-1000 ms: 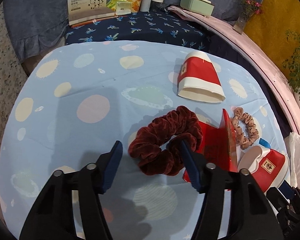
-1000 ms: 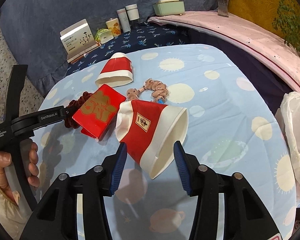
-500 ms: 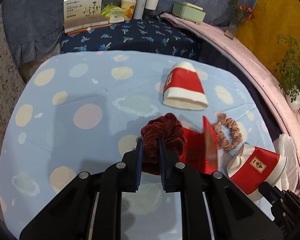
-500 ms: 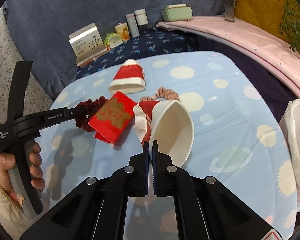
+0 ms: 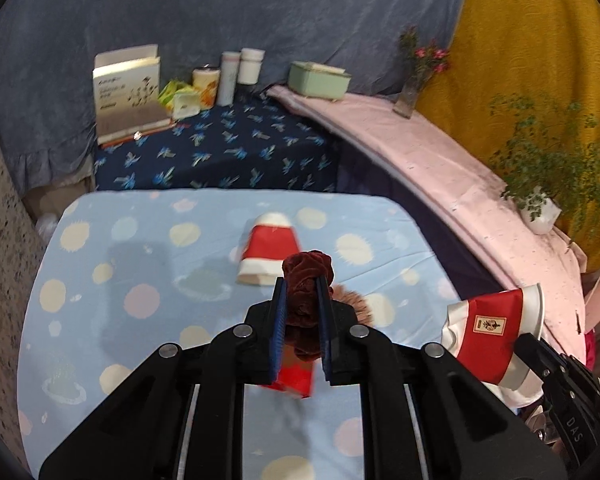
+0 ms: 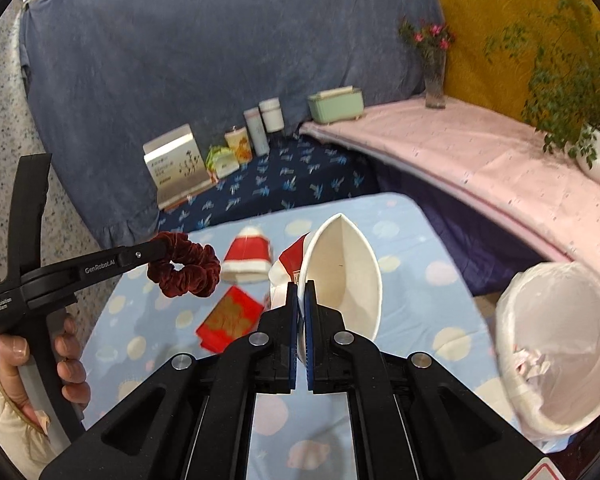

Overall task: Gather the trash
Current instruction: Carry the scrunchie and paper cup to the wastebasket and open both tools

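Above the table's right edge, right gripper point(image 6: 301, 312) pinches the light, crushable paper cup point(image 6: 342, 276) by its rim; left gripper point(image 5: 300, 312) squeezes the soft scrunchie point(image 5: 306, 276), lifted, near the bin point(image 6: 556, 344).

This looks like a lived-in home corner dressed up with fabrics. A low surface under a light blue cloth printed with suns and planets point(image 5: 148, 248) stands in the middle. Behind it, a grey-blue draped sheet point(image 5: 260, 12) hangs as a backdrop, with cosmetic bottles point(image 5: 227, 78) and a mint-green lidded box point(image 5: 318, 80) at its foot. To the right of the surface, a pink-covered ledge point(image 6: 480, 160) carries a glass vase of red flowers point(image 6: 434, 76) and a potted green plant point(image 6: 596, 152). A speckled terrazzo floor point(image 5: 0, 220) shows to its left.
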The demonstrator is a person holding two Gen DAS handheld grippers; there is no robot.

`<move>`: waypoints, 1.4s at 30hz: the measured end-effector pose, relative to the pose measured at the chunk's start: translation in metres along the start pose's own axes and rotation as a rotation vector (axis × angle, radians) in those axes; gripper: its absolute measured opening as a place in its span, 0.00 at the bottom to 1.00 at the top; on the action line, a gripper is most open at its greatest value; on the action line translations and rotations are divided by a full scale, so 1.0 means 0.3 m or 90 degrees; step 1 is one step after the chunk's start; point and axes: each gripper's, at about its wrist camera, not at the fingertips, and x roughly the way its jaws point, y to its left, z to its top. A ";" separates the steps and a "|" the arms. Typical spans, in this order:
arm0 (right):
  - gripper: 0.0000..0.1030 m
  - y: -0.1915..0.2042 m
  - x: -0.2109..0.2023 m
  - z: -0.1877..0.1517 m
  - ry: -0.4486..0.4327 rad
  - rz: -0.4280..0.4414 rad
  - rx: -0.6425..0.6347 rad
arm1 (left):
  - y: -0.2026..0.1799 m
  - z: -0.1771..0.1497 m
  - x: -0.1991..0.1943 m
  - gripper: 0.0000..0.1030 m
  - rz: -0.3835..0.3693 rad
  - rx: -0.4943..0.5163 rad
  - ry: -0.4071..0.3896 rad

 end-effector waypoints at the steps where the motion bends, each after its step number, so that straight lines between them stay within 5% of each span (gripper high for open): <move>1: 0.03 -0.010 -0.017 0.014 -0.009 -0.003 0.001 | -0.031 0.011 -0.014 0.13 -0.009 0.006 -0.006; 19: 0.03 -0.308 -0.347 0.146 -0.142 -0.101 0.047 | -0.604 0.030 -0.119 0.13 -0.151 0.134 -0.032; 42: 0.03 -0.683 -0.528 0.056 -0.159 -0.203 0.127 | -1.089 -0.169 0.017 0.14 -0.257 0.246 0.070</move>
